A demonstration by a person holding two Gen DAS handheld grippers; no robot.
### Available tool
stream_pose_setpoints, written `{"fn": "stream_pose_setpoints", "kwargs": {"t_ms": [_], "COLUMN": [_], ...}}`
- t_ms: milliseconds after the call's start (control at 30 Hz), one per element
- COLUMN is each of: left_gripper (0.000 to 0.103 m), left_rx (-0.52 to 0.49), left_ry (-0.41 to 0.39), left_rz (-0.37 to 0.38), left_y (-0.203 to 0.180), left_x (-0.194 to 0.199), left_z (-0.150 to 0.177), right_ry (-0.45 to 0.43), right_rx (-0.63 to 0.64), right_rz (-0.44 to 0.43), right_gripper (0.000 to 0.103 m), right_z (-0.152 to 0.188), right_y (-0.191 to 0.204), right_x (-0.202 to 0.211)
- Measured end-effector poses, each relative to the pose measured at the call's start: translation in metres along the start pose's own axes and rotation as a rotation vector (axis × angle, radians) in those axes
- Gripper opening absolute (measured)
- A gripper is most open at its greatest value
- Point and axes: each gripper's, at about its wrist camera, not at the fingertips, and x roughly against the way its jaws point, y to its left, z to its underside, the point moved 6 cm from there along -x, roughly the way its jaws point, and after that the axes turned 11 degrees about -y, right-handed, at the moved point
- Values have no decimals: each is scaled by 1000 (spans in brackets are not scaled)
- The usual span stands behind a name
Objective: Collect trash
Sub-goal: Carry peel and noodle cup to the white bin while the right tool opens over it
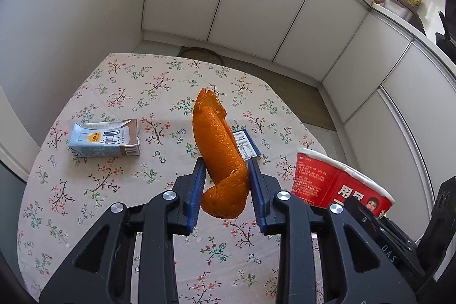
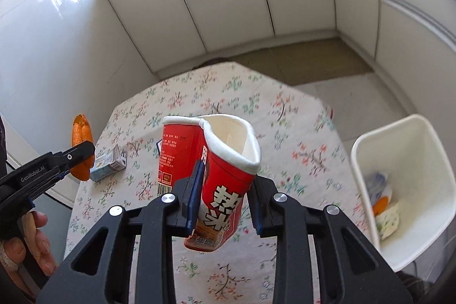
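right gripper [image 2: 225, 191]: pinching a crushed red paper noodle cup with a white rim [image 2: 211, 170], held clear above the table
left gripper [image 1: 226, 184]: clamped on a curled strip of orange peel [image 1: 219, 150], also held off the table
cup handling: likely light and thin-walled – already buckled, so a grip on the sidewall seems safest
peel handling: probably limp and a little slick; pinched low on the curl
remaining trash: pale blue and brown drink carton [image 1: 105, 137] lying on its side on the floral tablecloth [image 1: 119, 93]; blue-edged printed wrapper [image 1: 246, 146] behind the peel
bin: white plastic bin [image 2: 382, 138] beside the table – open top, some trash already inside
obstacles: none apparent between cup and bin
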Motion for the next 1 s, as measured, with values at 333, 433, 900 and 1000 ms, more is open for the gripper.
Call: {"fn": "stream_pose_setpoints", "kwargs": {"t_ms": [333, 433, 900, 1000], "left_gripper": [29, 29, 29, 29], "left_rx": [-31, -38, -88, -105], "left_ry": [-47, -54, -60, -56], "left_rz": [41, 56, 123, 138], "left_y": [-32, -41, -93, -105], "left_x": [5, 5, 3, 2], "left_z": [-8, -9, -4, 0], "right_ry": [-176, -217, -345, -363], "right_rx": [144, 171, 168, 155], "right_rz": [77, 98, 244, 299], "right_gripper": [29, 29, 29, 29], "right_z": [-28, -35, -62, -67], "right_y": [1, -2, -54, -73], "right_x": [31, 43, 83, 90]}}
